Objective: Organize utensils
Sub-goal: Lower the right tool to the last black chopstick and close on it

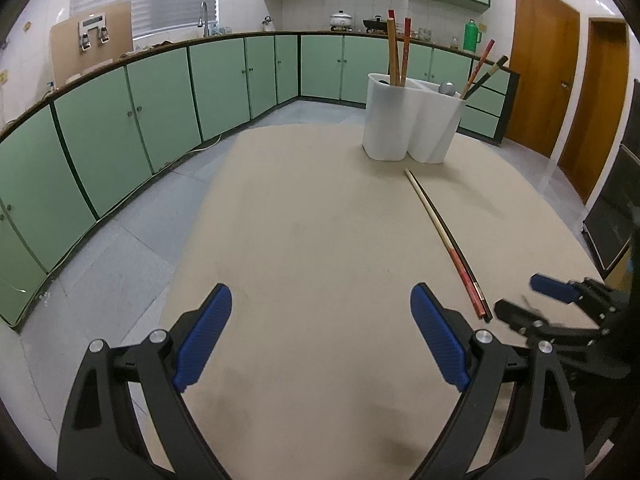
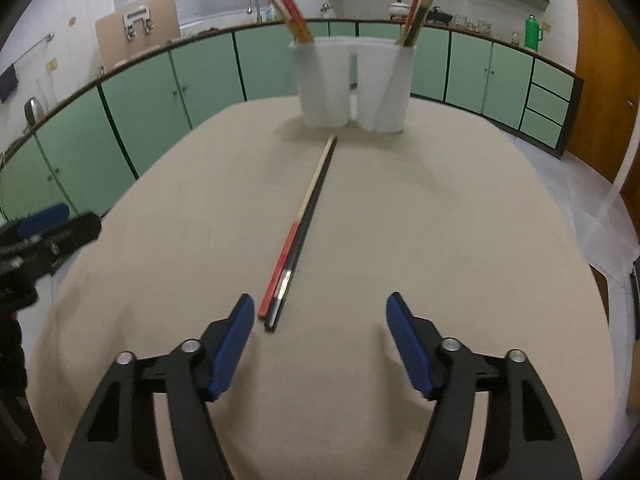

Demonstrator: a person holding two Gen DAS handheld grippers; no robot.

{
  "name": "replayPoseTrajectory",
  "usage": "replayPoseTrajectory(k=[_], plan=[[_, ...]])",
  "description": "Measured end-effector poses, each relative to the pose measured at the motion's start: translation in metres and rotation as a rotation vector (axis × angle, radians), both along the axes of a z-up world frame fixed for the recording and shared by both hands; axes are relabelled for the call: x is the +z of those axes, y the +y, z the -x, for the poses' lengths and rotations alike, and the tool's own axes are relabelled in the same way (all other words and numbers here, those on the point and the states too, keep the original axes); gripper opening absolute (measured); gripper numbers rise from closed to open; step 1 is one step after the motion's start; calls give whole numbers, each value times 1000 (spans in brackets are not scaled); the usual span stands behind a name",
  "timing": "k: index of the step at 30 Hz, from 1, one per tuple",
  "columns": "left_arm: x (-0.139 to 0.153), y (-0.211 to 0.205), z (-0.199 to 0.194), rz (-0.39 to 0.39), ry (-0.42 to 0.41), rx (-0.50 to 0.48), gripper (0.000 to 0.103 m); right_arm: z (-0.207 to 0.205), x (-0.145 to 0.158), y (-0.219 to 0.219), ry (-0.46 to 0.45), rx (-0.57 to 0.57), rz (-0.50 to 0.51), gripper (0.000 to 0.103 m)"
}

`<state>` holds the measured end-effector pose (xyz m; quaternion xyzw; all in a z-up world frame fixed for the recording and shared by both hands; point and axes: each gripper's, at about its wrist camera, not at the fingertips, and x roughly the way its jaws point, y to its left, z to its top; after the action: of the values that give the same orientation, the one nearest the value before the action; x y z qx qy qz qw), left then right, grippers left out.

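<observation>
Blur softened the right wrist view, so the upper ends of the utensils standing in the white holder point(image 2: 352, 80) were smeared and hard to tell apart; only red and pale sticks at 11 o'clock of its rim and a dark pair at 1 o'clock could be made out. In the left wrist view the same holder point(image 1: 412, 120) stood sharper at 1 o'clock on the beige table point(image 1: 312, 220), with wooden and red chopsticks upright in its left compartment, a grey rounded utensil end barely showing over the rim, and slanted sticks in its right one. What lay deeper inside each compartment was hidden by the walls. The loose chopsticks point(image 2: 298, 232), one red and pale, one black, lay side by side on the table, running from just in front of the holder toward the right claw point(image 2: 320, 344). That claw stood spread with nothing between its blue pads, the near chopstick ends just ahead of its left finger point(image 2: 234, 344). The left claw point(image 1: 320, 340) was also spread wide and empty over bare table, the chopsticks at its 2 o'clock. The other claw was cut off at the frame edge in each view. Green cabinets point(image 1: 160, 92) ringed the room behind.
</observation>
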<state>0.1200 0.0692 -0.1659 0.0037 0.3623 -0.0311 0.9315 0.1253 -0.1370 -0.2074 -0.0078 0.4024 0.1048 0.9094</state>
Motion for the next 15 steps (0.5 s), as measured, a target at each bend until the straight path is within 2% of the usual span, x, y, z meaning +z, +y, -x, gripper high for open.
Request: replayPoseTrajectory(k=[2, 6, 10, 15], plan=[[-1, -4, 0, 2, 2, -4, 88, 0, -5, 6, 18, 8, 21, 54], [-1, -8, 1, 6, 0, -10, 88, -3, -7, 10, 27, 8, 42, 50], [-1, -12, 2, 7, -1, -16, 88, -4, -8, 2, 28, -13, 39, 42], [-1, -14, 4, 8, 0, -22, 88, -2, -6, -12, 28, -30, 11, 41]])
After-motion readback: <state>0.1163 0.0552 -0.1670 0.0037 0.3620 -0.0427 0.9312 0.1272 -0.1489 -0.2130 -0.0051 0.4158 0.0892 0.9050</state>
